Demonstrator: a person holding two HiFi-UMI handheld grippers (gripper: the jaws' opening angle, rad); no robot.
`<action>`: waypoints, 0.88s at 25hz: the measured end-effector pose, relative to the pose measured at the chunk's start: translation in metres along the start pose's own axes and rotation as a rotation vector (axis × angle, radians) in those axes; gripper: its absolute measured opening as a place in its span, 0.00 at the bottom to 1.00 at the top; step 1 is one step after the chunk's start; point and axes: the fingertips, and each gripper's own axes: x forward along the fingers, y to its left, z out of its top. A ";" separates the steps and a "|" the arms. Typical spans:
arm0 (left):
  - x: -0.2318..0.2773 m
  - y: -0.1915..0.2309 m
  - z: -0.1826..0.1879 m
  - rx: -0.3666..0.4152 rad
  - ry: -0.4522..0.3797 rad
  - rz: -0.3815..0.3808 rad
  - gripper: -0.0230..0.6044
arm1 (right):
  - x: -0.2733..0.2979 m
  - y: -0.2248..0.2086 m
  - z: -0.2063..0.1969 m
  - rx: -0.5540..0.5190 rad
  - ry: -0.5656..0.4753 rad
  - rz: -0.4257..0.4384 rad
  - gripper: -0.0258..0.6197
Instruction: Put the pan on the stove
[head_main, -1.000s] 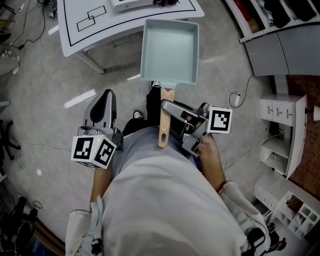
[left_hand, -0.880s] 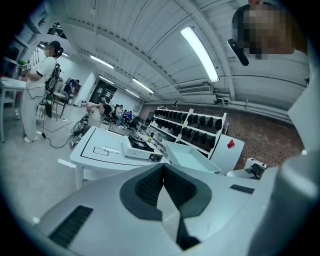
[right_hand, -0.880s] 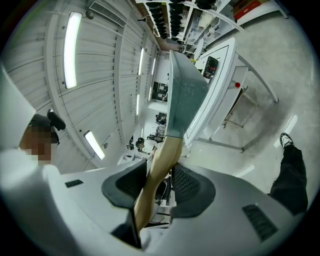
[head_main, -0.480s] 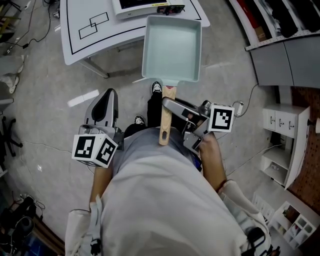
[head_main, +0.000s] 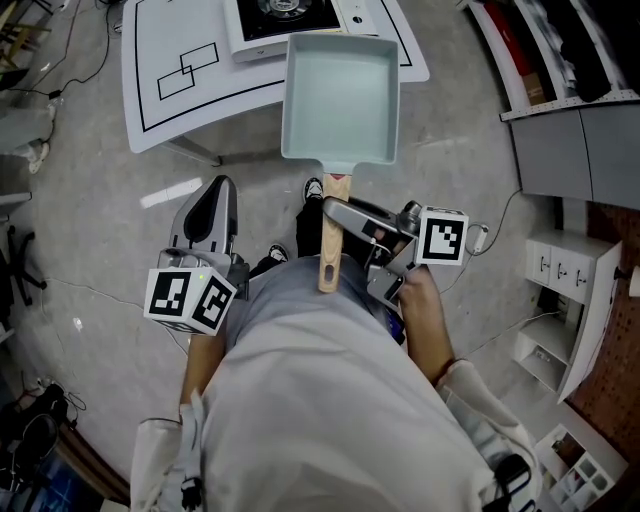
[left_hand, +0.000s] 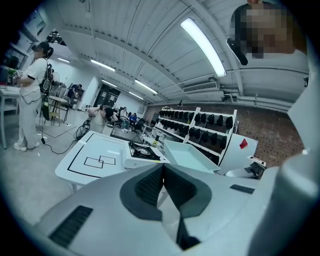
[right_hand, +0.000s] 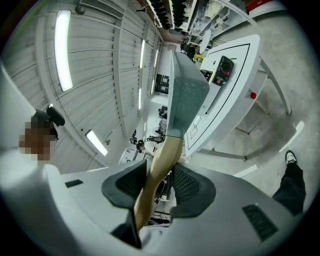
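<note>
Pale teal pan (head_main: 340, 95) out ahead of right claw (head_main: 338, 212), wooden handle (head_main: 329, 245) pinched tight between the pads. Hanging over the white worktop's (head_main: 170, 100) near edge, just short of the stove (head_main: 285, 12). Only its own bare bottom showing inside. Left claw (head_main: 212, 192) closed on nothing, well apart from pan.

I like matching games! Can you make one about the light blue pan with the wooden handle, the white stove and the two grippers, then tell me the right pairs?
Things:
1. pale blue rectangular pan
2. white tabletop gas stove
3. left gripper
4. right gripper

States:
A. shut, nothing between its jaws
B. sits on the white table with black outlines
C. clamped on the wooden handle
D. carried in the air, out in front

Pairs: 1-D, 2-B, 3-A, 4-C.
</note>
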 end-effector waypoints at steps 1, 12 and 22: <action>0.007 0.001 0.002 0.001 -0.002 0.005 0.05 | 0.002 -0.002 0.007 0.001 0.007 0.003 0.28; 0.074 0.000 0.025 0.031 -0.028 0.059 0.05 | 0.011 -0.021 0.079 0.005 0.083 0.058 0.28; 0.134 -0.028 0.032 0.034 -0.046 0.072 0.05 | 0.001 -0.036 0.139 -0.025 0.153 0.086 0.29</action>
